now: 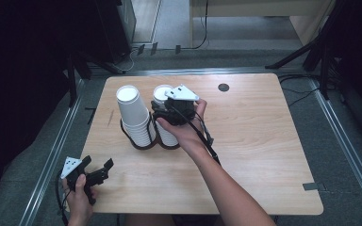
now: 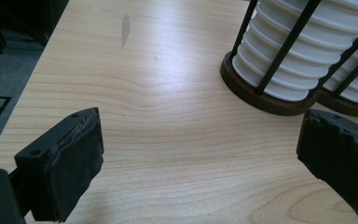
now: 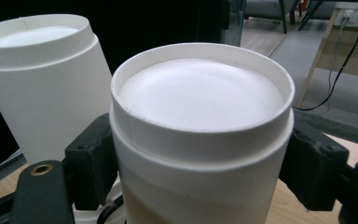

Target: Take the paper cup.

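Pale wood tabletop [image 1: 245, 141] on grey carpet, dark surroundings to your left. Near the tabletop's far left stands a dark double wire holder [image 1: 143, 141] with two stacks of white paper cups, all upside down. Left stack [image 1: 133, 115] stands free. Right stack [image 1: 162, 96] sits just beside it; your right tongs [image 1: 162, 110] are at its top cup [image 3: 200, 135], one pad against each side of the cup wall just below the upturned base rim, closed onto it. Your right hand [image 1: 184, 129] reaches in from the near side. Your left tongs [image 1: 99, 169] rest at the near left edge, well apart from the holder [image 2: 270, 100], pads spread wide with bare wood between them, holding nothing.
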Demonstrator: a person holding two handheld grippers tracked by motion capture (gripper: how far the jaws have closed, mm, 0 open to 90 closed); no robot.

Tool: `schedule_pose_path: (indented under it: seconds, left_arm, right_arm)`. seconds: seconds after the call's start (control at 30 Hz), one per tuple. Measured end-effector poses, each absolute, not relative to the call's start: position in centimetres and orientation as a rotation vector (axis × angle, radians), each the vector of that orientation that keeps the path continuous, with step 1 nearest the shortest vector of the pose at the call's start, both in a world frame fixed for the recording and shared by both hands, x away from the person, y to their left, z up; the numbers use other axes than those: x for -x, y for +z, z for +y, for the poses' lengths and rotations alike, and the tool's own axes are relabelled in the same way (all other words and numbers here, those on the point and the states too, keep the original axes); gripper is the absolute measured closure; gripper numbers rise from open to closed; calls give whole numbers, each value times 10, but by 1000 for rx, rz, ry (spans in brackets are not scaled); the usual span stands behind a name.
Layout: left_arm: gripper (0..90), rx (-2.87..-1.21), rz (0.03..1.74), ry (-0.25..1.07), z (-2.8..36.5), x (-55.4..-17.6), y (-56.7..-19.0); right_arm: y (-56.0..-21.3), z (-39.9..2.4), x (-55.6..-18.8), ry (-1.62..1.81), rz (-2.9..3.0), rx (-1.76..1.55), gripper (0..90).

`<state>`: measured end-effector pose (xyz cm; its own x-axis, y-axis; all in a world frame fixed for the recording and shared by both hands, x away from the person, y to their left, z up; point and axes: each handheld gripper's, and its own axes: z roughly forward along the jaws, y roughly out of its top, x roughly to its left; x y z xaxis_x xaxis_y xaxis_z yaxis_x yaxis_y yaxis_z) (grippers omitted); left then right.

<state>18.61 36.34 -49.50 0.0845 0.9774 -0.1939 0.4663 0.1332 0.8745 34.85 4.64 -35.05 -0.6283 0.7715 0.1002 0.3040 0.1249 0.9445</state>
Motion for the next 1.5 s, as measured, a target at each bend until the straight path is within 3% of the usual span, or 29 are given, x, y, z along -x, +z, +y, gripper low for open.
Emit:
schedule_pose_path:
  seconds: [0.8, 1.5]
  left_arm:
    - [6, -1462, 1519, 722, 363, -186, -495]
    - [6, -1466, 1520, 723, 363, -186, -495]
  right_arm:
    - [-300, 34, -339, 1660, 1878, -982, 219]
    - [-270, -5, -318, 1725, 1803, -926, 219]
